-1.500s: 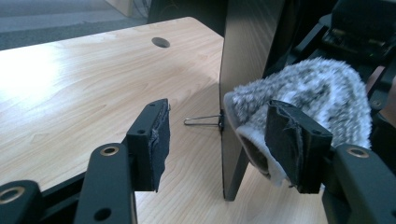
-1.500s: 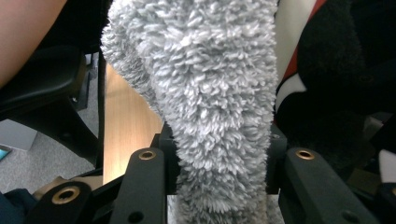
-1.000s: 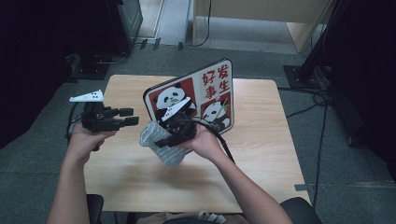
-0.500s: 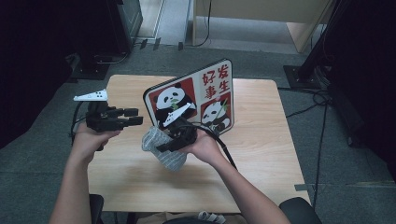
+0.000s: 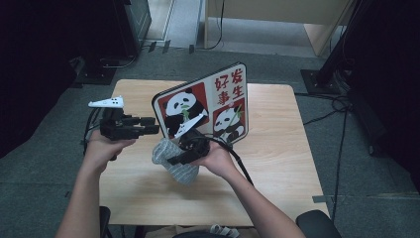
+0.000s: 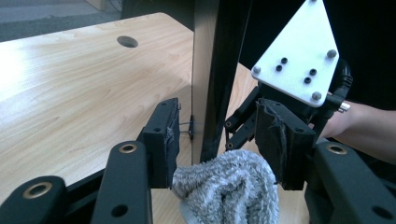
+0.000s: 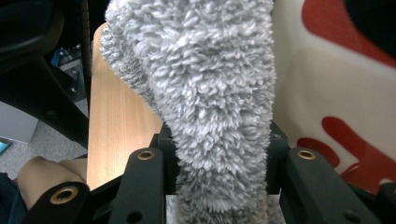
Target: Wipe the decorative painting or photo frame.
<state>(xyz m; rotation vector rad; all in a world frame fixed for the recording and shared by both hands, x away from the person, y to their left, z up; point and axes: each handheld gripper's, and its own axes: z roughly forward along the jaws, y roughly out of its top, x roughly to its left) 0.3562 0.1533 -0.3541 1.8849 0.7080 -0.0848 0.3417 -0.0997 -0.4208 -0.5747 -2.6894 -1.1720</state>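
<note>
A grey fluffy sock [image 5: 181, 171] hangs over the middle of the wooden table [image 5: 277, 148]. My right gripper [image 5: 173, 157] is shut on it, and in the right gripper view the pile [image 7: 210, 70] bulges up between the pressed jaws [image 7: 217, 154]. My left gripper [image 5: 151, 126] is held level at the left, pointing at the sock's upper edge. Its jaws [image 6: 217, 135] have just been closing. The sock's top [image 6: 229, 186] lies between the pads without a visible squeeze. The right gripper's grey plate [image 6: 299, 51] is just behind.
A board printed with pandas and red characters [image 5: 218, 99] stands tilted on the table right behind the sock, and its edge [image 6: 205, 70] is close ahead of the left jaws. A round cable hole [image 6: 127, 41] is in the tabletop. Dark stands and cables ring the table.
The left jaws have narrowed and that gripper has edged right toward the sock. The right hand has sunk slightly with the sock in it.
</note>
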